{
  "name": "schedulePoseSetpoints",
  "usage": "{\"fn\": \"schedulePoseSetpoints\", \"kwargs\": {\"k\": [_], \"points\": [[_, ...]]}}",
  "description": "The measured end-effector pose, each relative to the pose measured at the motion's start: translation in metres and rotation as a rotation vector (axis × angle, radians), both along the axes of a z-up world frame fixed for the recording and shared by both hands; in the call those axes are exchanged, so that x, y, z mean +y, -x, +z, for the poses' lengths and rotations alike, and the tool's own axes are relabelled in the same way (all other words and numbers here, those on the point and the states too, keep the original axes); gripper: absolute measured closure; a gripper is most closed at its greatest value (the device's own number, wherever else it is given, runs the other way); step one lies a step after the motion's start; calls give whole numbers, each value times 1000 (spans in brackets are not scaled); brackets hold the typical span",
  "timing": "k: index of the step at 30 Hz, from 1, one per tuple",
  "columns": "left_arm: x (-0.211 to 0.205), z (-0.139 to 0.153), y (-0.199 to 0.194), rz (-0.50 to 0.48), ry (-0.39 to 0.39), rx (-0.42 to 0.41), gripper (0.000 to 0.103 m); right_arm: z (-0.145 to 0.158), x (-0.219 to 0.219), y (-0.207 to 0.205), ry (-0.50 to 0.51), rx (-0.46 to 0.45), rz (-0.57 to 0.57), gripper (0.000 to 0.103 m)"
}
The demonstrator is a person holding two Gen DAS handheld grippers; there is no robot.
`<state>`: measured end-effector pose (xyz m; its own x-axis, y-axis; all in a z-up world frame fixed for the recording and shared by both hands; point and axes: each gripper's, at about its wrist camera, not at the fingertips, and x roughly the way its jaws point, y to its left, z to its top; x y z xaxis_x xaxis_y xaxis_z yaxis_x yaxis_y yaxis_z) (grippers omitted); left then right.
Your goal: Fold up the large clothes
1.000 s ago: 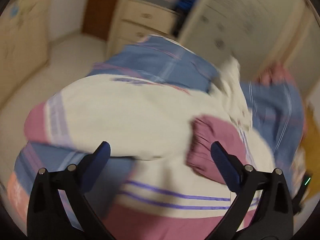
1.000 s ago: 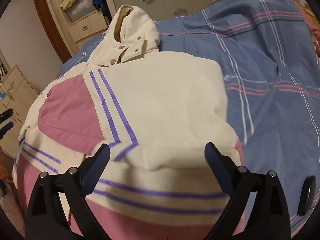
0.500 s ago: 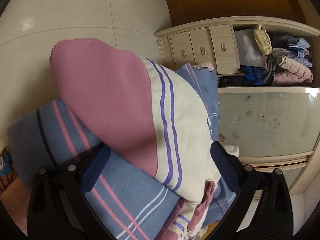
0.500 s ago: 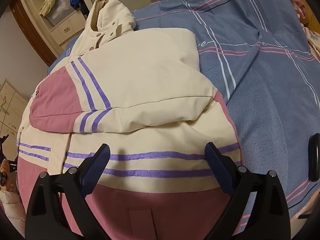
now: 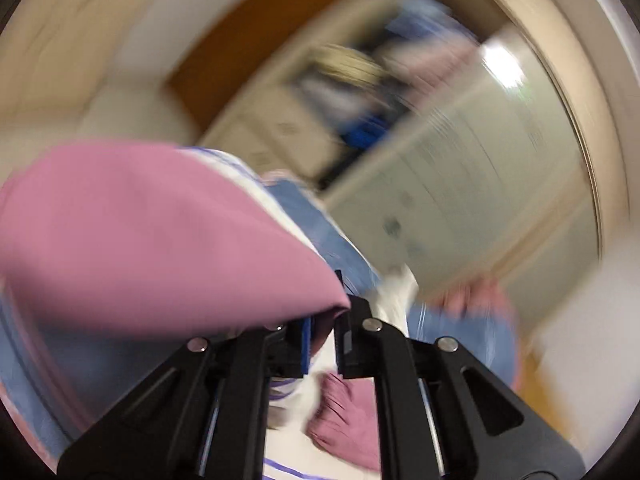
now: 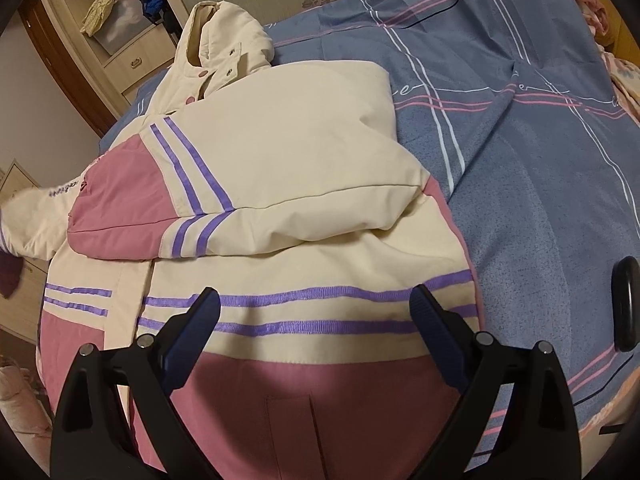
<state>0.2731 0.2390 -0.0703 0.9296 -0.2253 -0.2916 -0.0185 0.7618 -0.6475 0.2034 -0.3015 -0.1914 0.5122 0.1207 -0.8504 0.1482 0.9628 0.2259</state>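
Jacket lies on blue bedspread, one sleeve folded across chest. Left gripper fingers clamped on pink sleeve (view blurred). Right gripper fingers apart above hem.

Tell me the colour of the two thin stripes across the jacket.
Purple stripes on the cream and pink jacket; the right wrist view shows them best.

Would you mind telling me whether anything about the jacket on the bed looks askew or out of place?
Only the jacket is half-folded: one sleeve lies across the chest, while the left claw pinches pink fabric in a motion-blurred view. The right claw hovers open above the hem.
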Motion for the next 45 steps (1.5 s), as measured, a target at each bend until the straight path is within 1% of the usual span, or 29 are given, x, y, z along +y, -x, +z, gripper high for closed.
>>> {"fn": "schedulePoseSetpoints", "kwargs": {"k": [1,2,3,4,6,8,9,10,11,12,13,14,16,18,19,21,23,26,29,31,32,33,34,35,37,38,42,44,45], "points": [[-44,19,-4,-87,-108,-15,94,1,-2,2,-4,-1,-5,8],[-87,30,-6,-177,-198,-17,93,2,-4,4,-6,-1,-11,8],[-126,33,-8,-262,-278,-3,93,2,-6,7,-7,0,-18,8],[-173,29,-11,-363,-375,34,92,3,-8,9,-9,1,-24,8],[-263,0,-14,-545,-600,138,90,2,-13,15,-18,8,-41,8],[-319,-38,-6,-626,-790,209,84,3,-19,21,-25,9,-56,8],[-340,-59,-1,-632,-871,240,83,5,-24,26,-23,6,-65,7],[-348,-73,2,-629,-909,262,76,6,-28,29,-20,4,-72,7],[-353,-81,6,-625,-935,280,59,8,-33,32,-15,1,-83,8],[-355,-86,9,-623,-950,293,51,9,-39,35,-13,-2,-98,8],[-351,-89,13,-624,-952,296,38,11,-44,36,-16,-7,-111,7],[-348,-91,21,-625,-952,293,33,13,-50,37,-22,-14,-126,7],[-330,-92,29,-596,-973,291,32,20,-60,38,-49,-37,-149,8],[-307,-85,35,-537,-980,283,29,30,-64,38,-95,-87,-157,7],[-296,-79,40,-514,-962,281,26,35,-65,38,-110,-112,-158,7],[-265,-72,31,-456,-891,296,25,48,-65,41,-144,-184,-188,7],[-247,-68,17,-416,-831,325,25,53,-64,38,-176,-218,-198,1],[-234,-73,-7,-377,-766,370,25,51,-54,17,-138,-182,-172,1],[-225,-87,-28,-326,-748,446,25,40,-44,-12,-88,-138,-124,1],[-211,-103,-38,-300,-712,507,25,30,-36,-29,-82,-94,-102,1],[-204,-110,-45,-289,-685,534,25,26,-32,-35,-84,-79,-94,6],[-195,-116,-51,-278,-651,555,25,22,-27,-41,-87,-68,-77,17],[-191,-121,-56,-270,-622,565,25,20,-18,-48,-71,-47,-54,47],[-185,-124,-58,-258,-601,568,25,21,-9,-53,-33,-36,-42,53],[-172,-127,-61,-196,-605,567,24,26,9,-60,21,-60,-2,58],[-163,-128,-62,-161,-608,571,21,31,19,-65,35,-80,24,60],[-126,-133,-67,-52,-523,606,21,51,50,-84,29,-149,100,61],[-109,-136,-70,-13,-471,626,20,60,68,-96,65,-176,148,61],[-102,-139,-71,-10,-435,636,20,59,73,-104,90,-165,149,61]]}}
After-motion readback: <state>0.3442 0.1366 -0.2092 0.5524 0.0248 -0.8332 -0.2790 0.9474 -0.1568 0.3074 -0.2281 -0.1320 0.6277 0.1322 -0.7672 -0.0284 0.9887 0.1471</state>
